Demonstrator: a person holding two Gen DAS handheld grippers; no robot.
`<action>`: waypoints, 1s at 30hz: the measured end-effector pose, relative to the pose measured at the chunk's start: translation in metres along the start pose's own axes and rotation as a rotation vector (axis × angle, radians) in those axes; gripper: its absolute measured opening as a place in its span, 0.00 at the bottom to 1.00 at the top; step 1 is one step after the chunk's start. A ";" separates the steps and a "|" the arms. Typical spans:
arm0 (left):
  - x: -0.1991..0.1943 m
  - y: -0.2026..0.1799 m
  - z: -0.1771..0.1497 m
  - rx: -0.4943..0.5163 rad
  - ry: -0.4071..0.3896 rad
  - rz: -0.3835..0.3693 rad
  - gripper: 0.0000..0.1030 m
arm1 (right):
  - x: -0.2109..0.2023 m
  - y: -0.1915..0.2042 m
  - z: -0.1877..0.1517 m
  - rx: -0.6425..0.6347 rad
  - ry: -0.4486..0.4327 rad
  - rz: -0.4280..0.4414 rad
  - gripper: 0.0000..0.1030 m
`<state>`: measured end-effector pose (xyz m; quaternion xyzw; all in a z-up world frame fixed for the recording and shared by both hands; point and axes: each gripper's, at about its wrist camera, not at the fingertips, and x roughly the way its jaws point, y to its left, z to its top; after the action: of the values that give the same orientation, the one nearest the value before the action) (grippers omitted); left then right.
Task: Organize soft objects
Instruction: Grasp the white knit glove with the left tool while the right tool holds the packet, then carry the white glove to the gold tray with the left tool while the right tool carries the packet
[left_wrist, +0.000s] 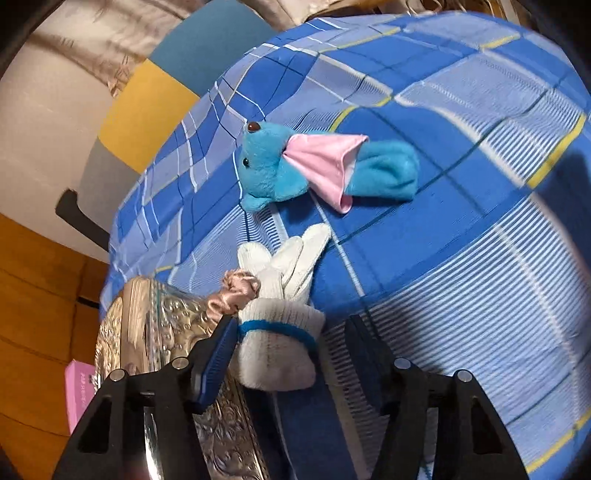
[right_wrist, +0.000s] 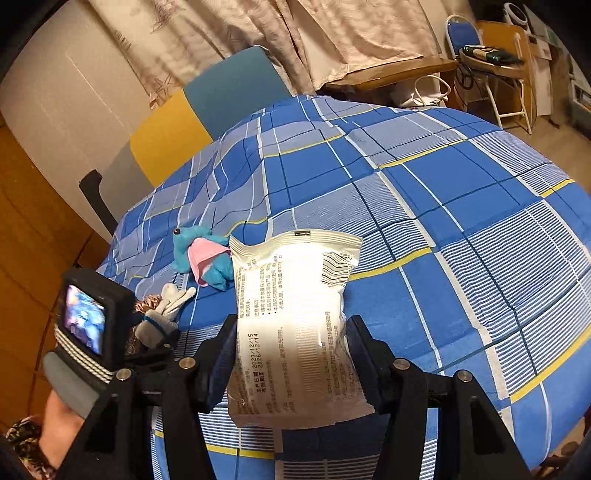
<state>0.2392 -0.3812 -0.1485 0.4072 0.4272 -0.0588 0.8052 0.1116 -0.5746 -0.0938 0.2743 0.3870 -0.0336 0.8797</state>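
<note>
A white knit glove (left_wrist: 280, 332) with a blue cuff band lies on the blue plaid bedsheet (left_wrist: 461, 155), beside a pink satin scrunchie (left_wrist: 236, 291). My left gripper (left_wrist: 291, 326) stands open around the glove's cuff. Its left pad touches the cuff, and a gap shows at the right pad. A blue plush toy (left_wrist: 273, 170) with a pink ear lies just beyond. In the right wrist view my right gripper (right_wrist: 291, 321) is shut on a white printed packet (right_wrist: 295, 295), held upright above the sheet. The glove (right_wrist: 173, 301) and plush toy (right_wrist: 201, 254) lie to its left.
An embossed silver box (left_wrist: 162, 332) sits at the bed's near left edge, with a pink box (left_wrist: 77, 391) below it. A yellow and teal headboard (right_wrist: 207, 118) and curtains stand behind. A folding chair (right_wrist: 480, 55) and a wooden table (right_wrist: 399, 72) are at the far right.
</note>
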 end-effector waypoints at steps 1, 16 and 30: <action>0.003 -0.001 0.000 0.018 -0.002 0.017 0.50 | -0.001 0.000 0.000 0.003 -0.001 0.002 0.57; -0.066 0.028 -0.009 -0.220 -0.199 -0.437 0.31 | -0.002 -0.008 0.001 0.036 -0.009 0.002 0.57; -0.086 -0.013 -0.039 -0.230 -0.171 -0.766 0.63 | -0.006 -0.012 0.002 0.059 -0.017 -0.002 0.57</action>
<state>0.1544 -0.3838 -0.1054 0.1196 0.4834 -0.3400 0.7977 0.1055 -0.5863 -0.0936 0.2993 0.3787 -0.0480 0.8744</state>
